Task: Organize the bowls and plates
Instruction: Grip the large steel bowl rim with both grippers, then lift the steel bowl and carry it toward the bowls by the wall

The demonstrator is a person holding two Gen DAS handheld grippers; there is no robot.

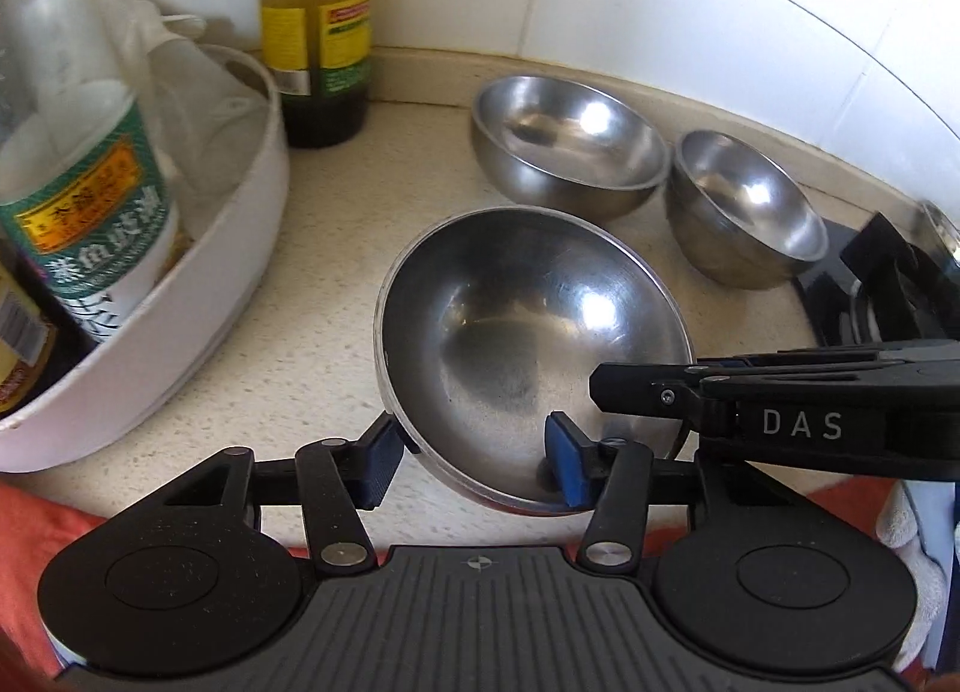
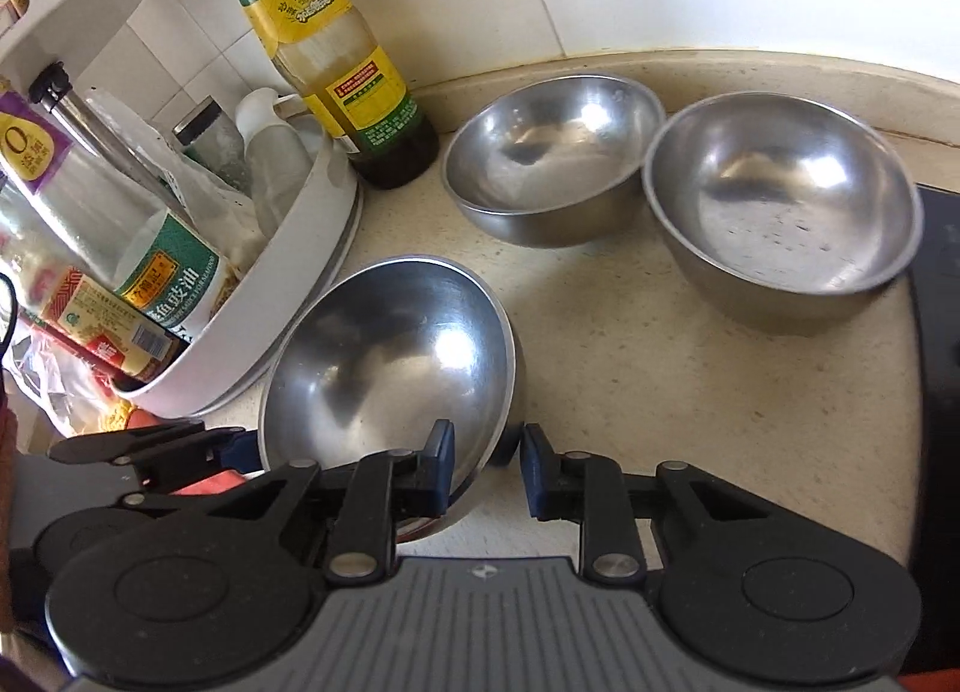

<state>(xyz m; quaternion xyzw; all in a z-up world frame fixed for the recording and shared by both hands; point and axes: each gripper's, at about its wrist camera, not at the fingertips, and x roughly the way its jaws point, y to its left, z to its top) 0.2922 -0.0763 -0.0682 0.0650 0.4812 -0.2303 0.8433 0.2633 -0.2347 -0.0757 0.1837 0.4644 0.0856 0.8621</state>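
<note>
Steel bowl (image 1: 528,344) straddled at its rim by both half-open grippers, left (image 1: 474,461) and right (image 2: 486,467), neither clamped. Next, probably: pinch, lift, nest into bowls (image 2: 552,164) ahead.

My left camera looks forward and down from close over the countertop (image 1: 336,248), my right does likewise from its side, both sharing three steel bowls (image 1: 570,146).

Black linkage tongs (image 1: 474,452), blue pads (image 1: 567,467), silver rivets, "DAS" lettering.
</note>
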